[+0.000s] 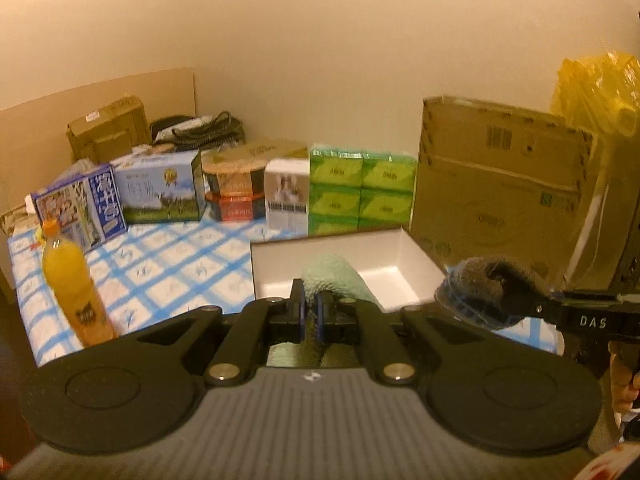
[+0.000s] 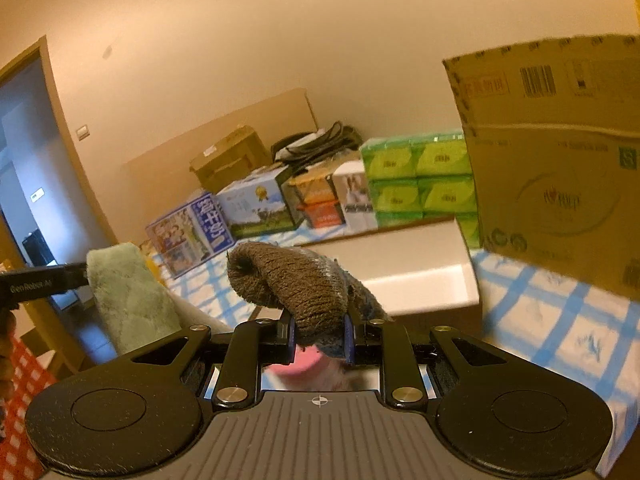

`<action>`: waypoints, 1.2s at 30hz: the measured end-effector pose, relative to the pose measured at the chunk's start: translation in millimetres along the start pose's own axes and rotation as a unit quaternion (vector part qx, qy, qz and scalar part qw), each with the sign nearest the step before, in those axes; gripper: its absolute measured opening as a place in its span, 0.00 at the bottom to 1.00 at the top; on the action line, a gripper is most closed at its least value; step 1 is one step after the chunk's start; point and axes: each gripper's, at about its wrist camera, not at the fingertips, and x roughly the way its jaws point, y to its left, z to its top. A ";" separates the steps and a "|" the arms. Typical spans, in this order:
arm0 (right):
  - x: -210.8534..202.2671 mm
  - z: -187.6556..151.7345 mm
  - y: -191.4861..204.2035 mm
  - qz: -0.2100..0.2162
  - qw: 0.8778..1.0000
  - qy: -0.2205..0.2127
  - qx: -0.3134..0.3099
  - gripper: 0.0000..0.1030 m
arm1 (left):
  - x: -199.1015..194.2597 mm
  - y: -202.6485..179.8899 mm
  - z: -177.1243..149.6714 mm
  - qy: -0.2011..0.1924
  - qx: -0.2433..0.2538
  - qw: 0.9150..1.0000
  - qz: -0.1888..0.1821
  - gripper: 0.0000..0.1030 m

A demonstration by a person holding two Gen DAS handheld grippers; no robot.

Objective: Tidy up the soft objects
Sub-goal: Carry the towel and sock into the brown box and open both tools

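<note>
Brown sock (image 2: 296, 284) beside "DAS"-marked hand-held gripper (image 1: 460, 296)

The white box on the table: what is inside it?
The white box looks bare inside where its floor shows. The green cloth in the left gripper and the brown sock hide the near part.

Plain cream wall (image 1: 320, 40) behind the tabletop (image 1: 168, 268) in blue-checked cloth; an open doorway (image 2: 28, 168) at left, warm dim light.
</note>
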 end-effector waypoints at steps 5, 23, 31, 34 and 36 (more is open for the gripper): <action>31.6 27.9 -14.7 -0.002 1.000 -0.012 -0.009 0.22 | 31.9 7.9 28.9 -0.014 -0.002 1.000 0.003 0.05; 191.6 50.9 -107.2 -0.035 0.998 0.023 -0.042 0.22 | 221.2 17.0 51.3 0.014 0.012 1.000 0.003 0.05; 242.5 37.6 -133.0 -0.054 0.997 0.033 -0.050 0.22 | 308.7 32.8 17.4 0.075 0.000 0.997 0.006 0.12; 254.2 30.4 -137.0 -0.080 0.994 0.054 -0.051 0.44 | 332.7 36.0 -0.8 0.121 0.008 0.993 0.011 0.32; 255.9 26.6 -138.4 -0.100 0.992 0.055 -0.050 0.62 | 338.6 38.8 -14.4 0.138 0.013 0.990 0.017 0.33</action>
